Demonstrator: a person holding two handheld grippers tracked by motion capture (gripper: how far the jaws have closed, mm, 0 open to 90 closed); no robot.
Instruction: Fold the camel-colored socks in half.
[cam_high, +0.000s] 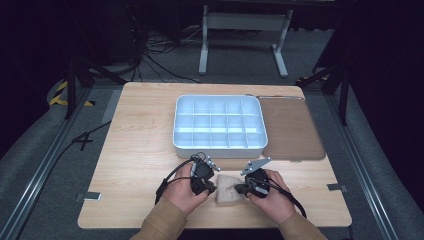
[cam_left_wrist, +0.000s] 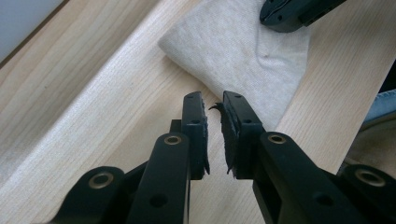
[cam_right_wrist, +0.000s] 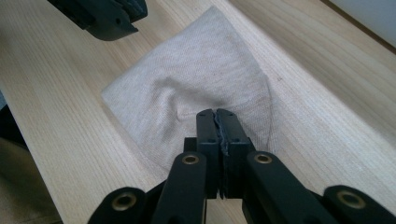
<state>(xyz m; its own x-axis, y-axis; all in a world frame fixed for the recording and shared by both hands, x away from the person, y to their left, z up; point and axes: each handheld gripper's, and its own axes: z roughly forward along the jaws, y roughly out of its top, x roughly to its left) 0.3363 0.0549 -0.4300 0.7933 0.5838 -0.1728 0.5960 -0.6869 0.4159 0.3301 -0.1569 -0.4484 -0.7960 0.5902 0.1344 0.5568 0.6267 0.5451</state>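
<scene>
Cloth (cam_high: 229, 190) between both grippers; white tray (cam_high: 219, 145) beyond; table edge near.

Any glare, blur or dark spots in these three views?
High view: table evenly lit, surroundings nearly black, white tray slightly bluish. Left gripper view: cloth sharp, near jaw bases soft. Right gripper view: cloth evenly lit, faint wood sheen, no hard glare.

The high view looks forward and down from above the near side, taking in the whole table (cam_high: 135, 135) and the floor beyond. Each gripper view sits close to the tabletop, looking along its own jaws, the left one facing right and the right one facing left. All three share the cloth (cam_high: 229, 189) (cam_left_wrist: 243, 56) (cam_right_wrist: 196, 88) near the table's near edge.
</scene>
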